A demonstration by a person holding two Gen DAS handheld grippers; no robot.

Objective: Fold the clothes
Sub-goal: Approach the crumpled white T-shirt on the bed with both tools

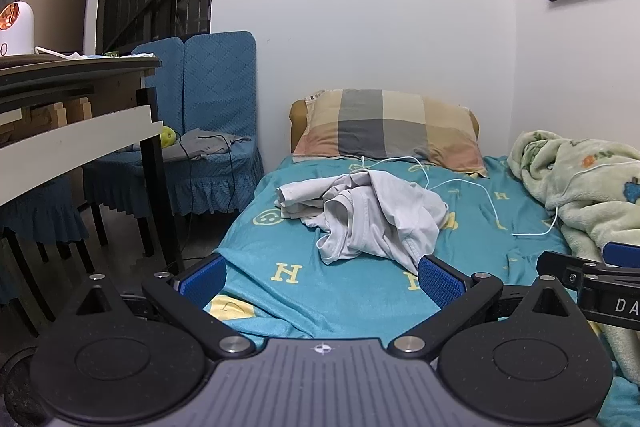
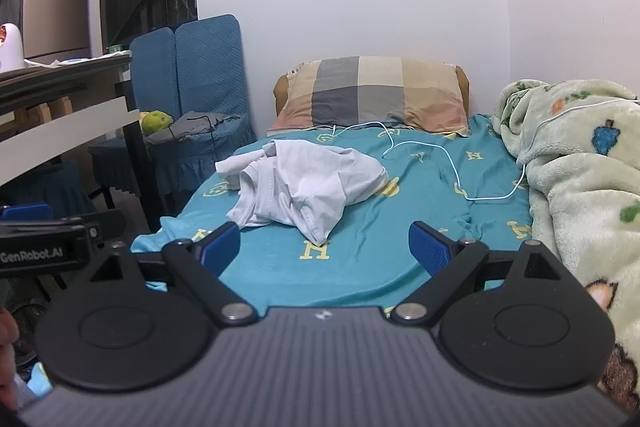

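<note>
Your bed with the teal sheet is the biggest thing here, and the white shirt sits in a crumpled heap in its middle (a thin white cable lies just past it). The shirt looks soft, light and floppy, so pinch it at a hem or collar edge. Your left gripper and right gripper both hang wide apart, holding nothing.

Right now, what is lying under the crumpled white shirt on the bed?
The white shirt lies on the teal bedsheet with yellow prints. Whether anything else is hidden beneath it cannot be seen.
</note>
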